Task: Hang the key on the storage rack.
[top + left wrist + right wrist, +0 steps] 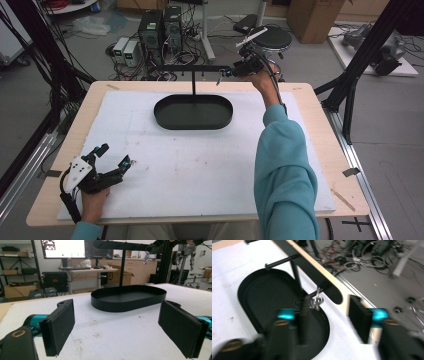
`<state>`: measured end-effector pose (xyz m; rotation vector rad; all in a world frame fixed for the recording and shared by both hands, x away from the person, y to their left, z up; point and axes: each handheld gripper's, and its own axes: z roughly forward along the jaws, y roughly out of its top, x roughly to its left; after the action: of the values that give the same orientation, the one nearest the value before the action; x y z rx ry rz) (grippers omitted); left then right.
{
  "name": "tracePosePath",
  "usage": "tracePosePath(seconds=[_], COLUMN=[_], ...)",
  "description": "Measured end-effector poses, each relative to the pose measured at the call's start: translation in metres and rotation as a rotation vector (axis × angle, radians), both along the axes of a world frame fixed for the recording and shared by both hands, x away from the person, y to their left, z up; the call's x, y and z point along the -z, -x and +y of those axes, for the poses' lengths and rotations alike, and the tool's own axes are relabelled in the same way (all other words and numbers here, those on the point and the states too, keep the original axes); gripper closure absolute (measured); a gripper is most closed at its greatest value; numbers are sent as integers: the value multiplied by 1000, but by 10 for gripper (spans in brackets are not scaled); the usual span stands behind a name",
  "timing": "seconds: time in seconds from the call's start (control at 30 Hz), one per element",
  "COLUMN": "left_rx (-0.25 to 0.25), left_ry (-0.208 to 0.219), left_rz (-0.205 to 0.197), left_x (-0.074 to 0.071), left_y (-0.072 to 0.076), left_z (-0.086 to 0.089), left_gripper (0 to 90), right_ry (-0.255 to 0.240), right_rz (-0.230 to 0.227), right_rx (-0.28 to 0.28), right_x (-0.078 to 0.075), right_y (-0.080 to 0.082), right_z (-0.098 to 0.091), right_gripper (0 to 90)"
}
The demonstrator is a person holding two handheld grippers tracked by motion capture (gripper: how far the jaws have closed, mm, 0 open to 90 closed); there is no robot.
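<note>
My left hand-held gripper [114, 157] rests at about eight o'clock on the white foam-covered wooden bench [200, 170], low over the sheet, its two black jaws spread wide apart with nothing between them. In the left gripper view the jaw pads [60, 325] frame bare white surface, and the shallow black oval metal tray [130, 298] sits beyond them, toward twelve o'clock.

That tray [193, 112] lies at the far middle of the bench, at about twelve o'clock from me. A thin black upright post [193, 82] rises from its far edge and carries a black horizontal bar [190, 66] with small pegs.

My right arm, in a teal sleeve [282, 165], reaches out to about one o'clock, and my right hand-held gripper [225, 73] is raised at the right end of the bar. Its jaws stand apart. A small silvery metal trinket [316, 301] hangs from a peg on the bar, seen between my jaws in the right gripper view, above the tray's rim [242, 290]; the view is blurred, and I cannot tell whether either pad touches it.
</note>
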<state>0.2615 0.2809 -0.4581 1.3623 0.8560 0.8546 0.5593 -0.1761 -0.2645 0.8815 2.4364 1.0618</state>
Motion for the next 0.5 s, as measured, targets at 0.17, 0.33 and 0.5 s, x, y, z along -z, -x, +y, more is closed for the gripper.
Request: tracePosePath(seconds=[0.17,0.33,0.5], left_rx=[0,0,0], left_ry=[0,-2,-5], left_rz=[0,8,6], left_x=[0,0,0], left_y=[0,-1,0], left_z=[0,0,1], left_gripper=[142,143,143], right_ry=[-118,-123,-165], right_rz=[-22,-78,-137], right_rx=[-26,-63,-92], right_x=[-9,-15,-22], right_y=[23,54,96], right_z=[-6,-12,-31], right_gripper=[7,6,6])
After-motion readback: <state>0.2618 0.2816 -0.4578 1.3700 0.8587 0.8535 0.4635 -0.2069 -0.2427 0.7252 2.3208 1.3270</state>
